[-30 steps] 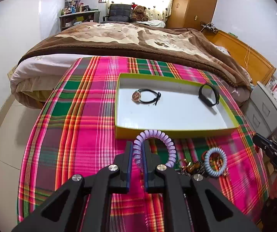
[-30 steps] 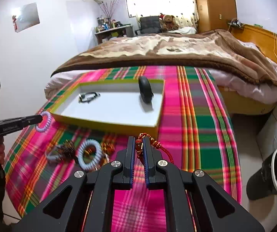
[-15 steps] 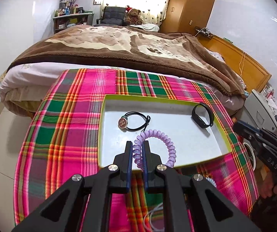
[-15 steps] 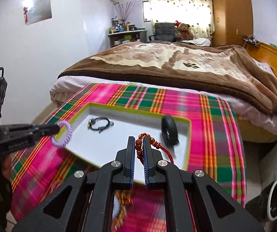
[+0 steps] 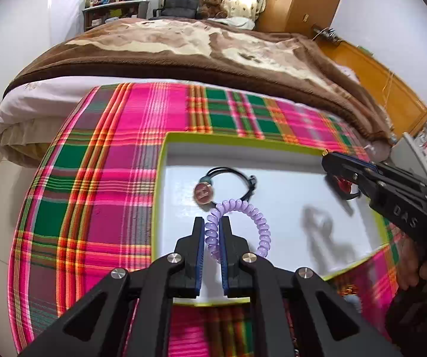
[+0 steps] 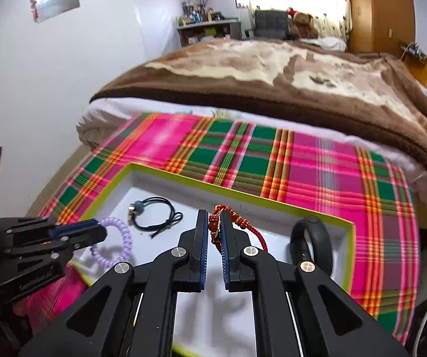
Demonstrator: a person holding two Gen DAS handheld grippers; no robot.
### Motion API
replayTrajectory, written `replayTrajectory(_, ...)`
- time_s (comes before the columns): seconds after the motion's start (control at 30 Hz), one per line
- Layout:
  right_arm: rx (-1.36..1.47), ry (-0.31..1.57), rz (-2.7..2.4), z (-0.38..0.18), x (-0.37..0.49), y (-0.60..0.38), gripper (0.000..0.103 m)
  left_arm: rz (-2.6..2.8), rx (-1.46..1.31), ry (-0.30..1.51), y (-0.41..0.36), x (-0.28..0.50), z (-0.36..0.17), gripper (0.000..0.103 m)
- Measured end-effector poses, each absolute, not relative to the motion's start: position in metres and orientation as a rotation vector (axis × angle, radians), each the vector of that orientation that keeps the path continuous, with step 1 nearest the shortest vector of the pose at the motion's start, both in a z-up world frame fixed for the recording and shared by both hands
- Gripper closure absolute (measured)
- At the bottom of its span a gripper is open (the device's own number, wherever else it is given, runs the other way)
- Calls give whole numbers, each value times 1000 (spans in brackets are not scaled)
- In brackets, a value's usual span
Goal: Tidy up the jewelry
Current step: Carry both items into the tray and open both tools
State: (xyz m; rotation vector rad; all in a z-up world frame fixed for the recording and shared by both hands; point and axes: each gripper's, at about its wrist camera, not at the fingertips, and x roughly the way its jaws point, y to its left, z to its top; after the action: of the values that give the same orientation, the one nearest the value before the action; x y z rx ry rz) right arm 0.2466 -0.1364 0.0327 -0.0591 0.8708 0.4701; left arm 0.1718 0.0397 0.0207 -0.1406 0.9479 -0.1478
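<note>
Plaid cloth (image 5: 100,196): pink and green, spread under the tray at the foot of the bed (image 5: 183,47).
Left claw (image 5: 212,232): clamped on a purple coil bracelet (image 5: 252,214), which it holds over the tray's left half.
Tray (image 5: 161,196): one, shallow and white inside with a yellow-green rim.
Black cord bracelet (image 5: 228,178): lies flat on the tray floor, just beyond the purple coil; its round charm faces the left camera.
Right claw (image 6: 214,235): clamped on a red beaded bracelet (image 6: 241,226) with a red cord tail, over the tray's middle.
Black band (image 6: 314,241): stands on edge in the tray's right end.
Left view only: the charm's face, and the right claw side-on with just a red scrap showing below it.
Right view only: the black band, the red beads up close, and the left claw side-on.
Count: two claws, one tray, four bracelets; two lie in the tray, two are held above it.
</note>
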Motion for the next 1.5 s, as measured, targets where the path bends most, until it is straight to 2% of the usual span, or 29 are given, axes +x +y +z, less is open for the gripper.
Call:
replayTrajectory(0.27,-85,921,464,11,258,-127,95,-131,-142,977,42,181,6,93)
replayTrajectory(0.87,-117,954,461,0,265,-117,95,-153,-167,984,44,184,4,92)
replayTrajectory(1.0,-105,950,461,1,264,-119,88,-151,-168,985,45,184,4,92)
replayTrajectory(1.1,-94,950,453,3,264,-120,87,-156,-179,981,45,183,6,86)
replayTrajectory(1.17,-84,940,462,6,261,-122,87,-159,-172,971,44,181,9,72)
replayTrajectory(1.23,-76,935,466,10,259,-123,87,-157,-175,966,45,179,12,68)
replayTrajectory(1.33,-66,921,472,17,252,-125,86,-151,-188,960,47,175,16,67)
replayTrajectory(1.37,-59,913,479,20,249,-127,80,-151,-184,955,46,172,18,65)
replayTrajectory(1.4,-52,907,485,22,246,-129,71,-156,-183,950,46,169,19,64)
replayTrajectory(1.43,-45,900,491,25,242,-130,67,-159,-185,947,45,166,21,62)
replayTrajectory(1.5,-38,884,497,30,233,-134,67,-162,-186,936,46,159,25,61)
